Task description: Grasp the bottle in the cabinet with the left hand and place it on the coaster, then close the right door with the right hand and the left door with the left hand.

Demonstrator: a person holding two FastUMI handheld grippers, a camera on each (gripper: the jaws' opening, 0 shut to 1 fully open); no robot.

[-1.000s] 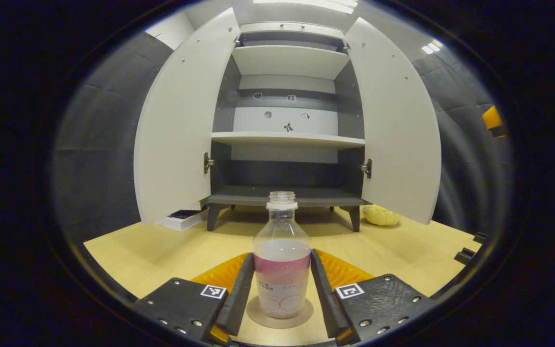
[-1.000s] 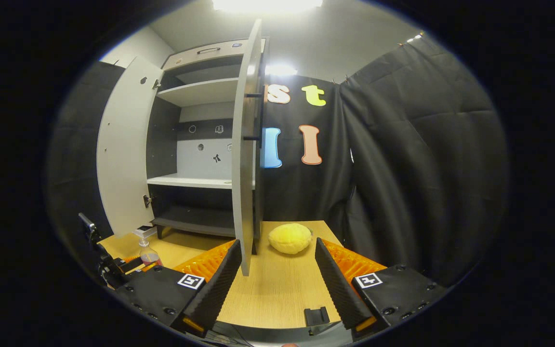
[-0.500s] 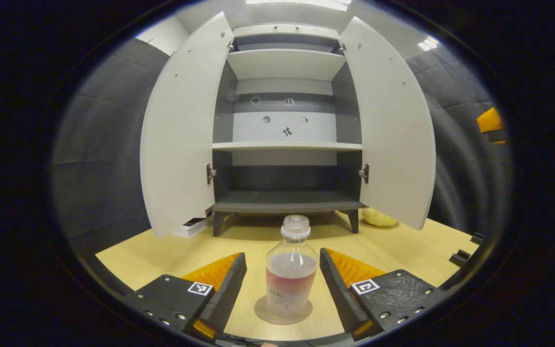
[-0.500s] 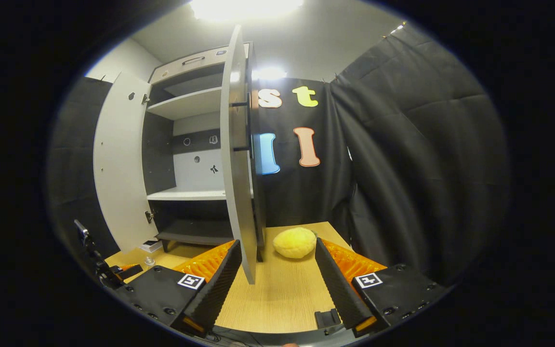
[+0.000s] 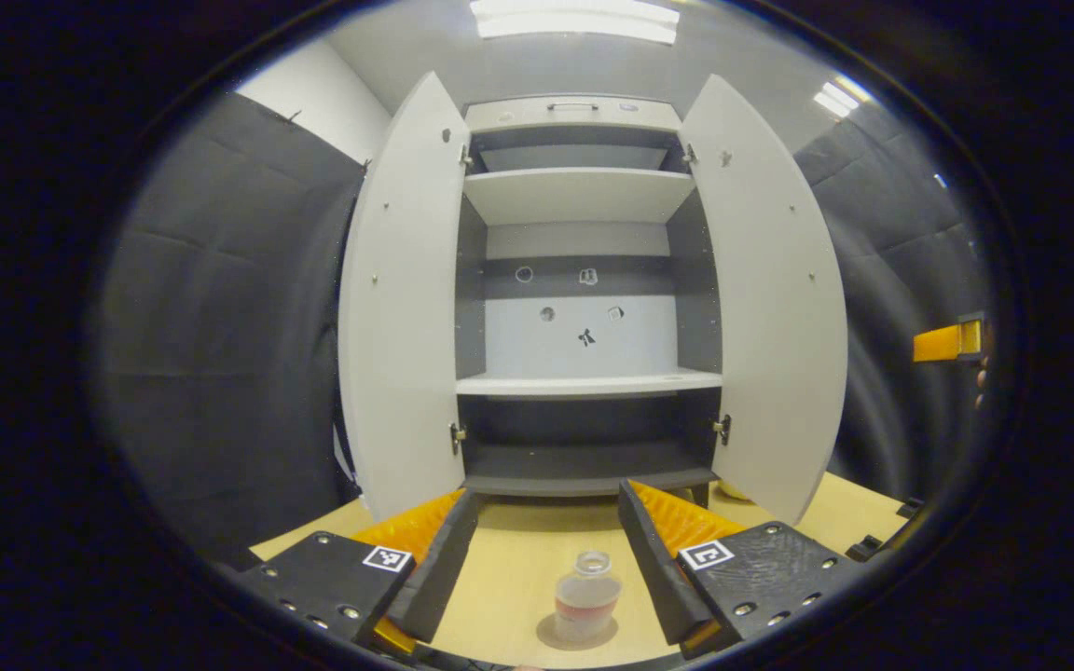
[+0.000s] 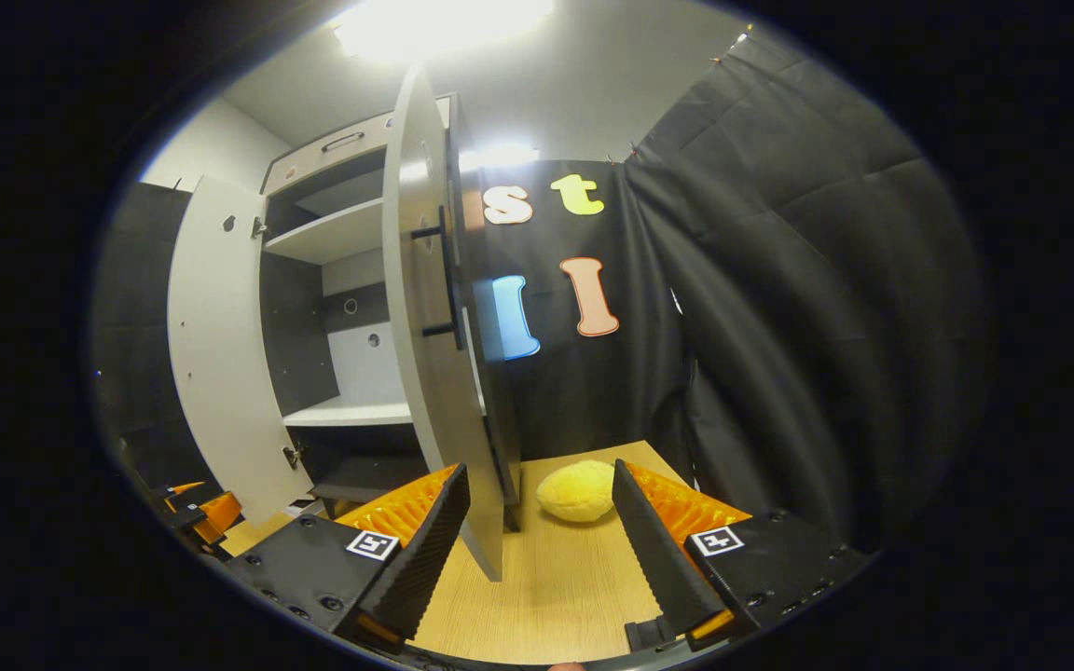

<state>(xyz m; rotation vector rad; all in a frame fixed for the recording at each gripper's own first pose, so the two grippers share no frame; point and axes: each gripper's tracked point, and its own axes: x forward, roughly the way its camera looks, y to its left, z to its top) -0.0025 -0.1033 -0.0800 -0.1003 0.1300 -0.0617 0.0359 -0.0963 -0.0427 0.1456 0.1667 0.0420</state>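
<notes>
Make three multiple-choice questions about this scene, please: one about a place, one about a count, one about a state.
1. Where does the bottle stand?
A. on the coaster on the table
B. on the middle shelf
C. inside the right claw

2. How many cabinet doors stand open?
A. none
B. one
C. two

3. In what state is the left claw?
A. shut on the bottle
B. open, apart from the bottle
C. shut on a door handle

Answers:
1 A: the bottle rests upright on the round coaster on the table.
2 C: the left door and the right door are both swung out.
3 B: its fingers are spread wide, with the bottle free between them.
</notes>
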